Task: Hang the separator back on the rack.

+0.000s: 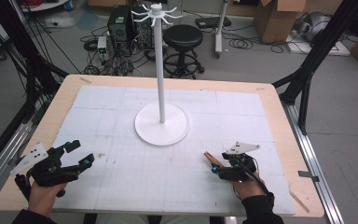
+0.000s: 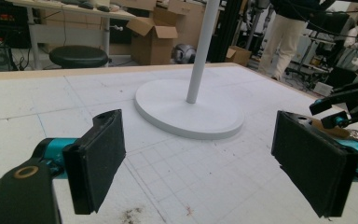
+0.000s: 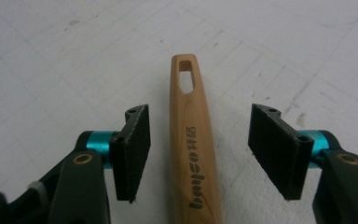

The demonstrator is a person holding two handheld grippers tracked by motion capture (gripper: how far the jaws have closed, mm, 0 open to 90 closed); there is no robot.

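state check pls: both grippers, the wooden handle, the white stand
left gripper: open, nothing between the jaws, above the mat
right gripper: open, jaws either side of the wooden handle, not clamped
wooden handle: lying flat on the mat, slotted end pointing away from the gripper, ungripped
white stand: upright on its round base, hooks at the top bare

The table top (image 1: 279,100) is pale tan wood around the edges, covered by a white mat (image 1: 121,177) printed with a faint grey grid and dotted with small dark specks. The tall pole stand with its round base (image 1: 161,123) is plain white all over. The slotted wooden handle (image 3: 192,140) is warm honey brown with dark lettering down it. Both grippers have black pads (image 3: 133,149) on teal collars (image 3: 97,142) with little brass-coloured rivets (image 3: 82,159).
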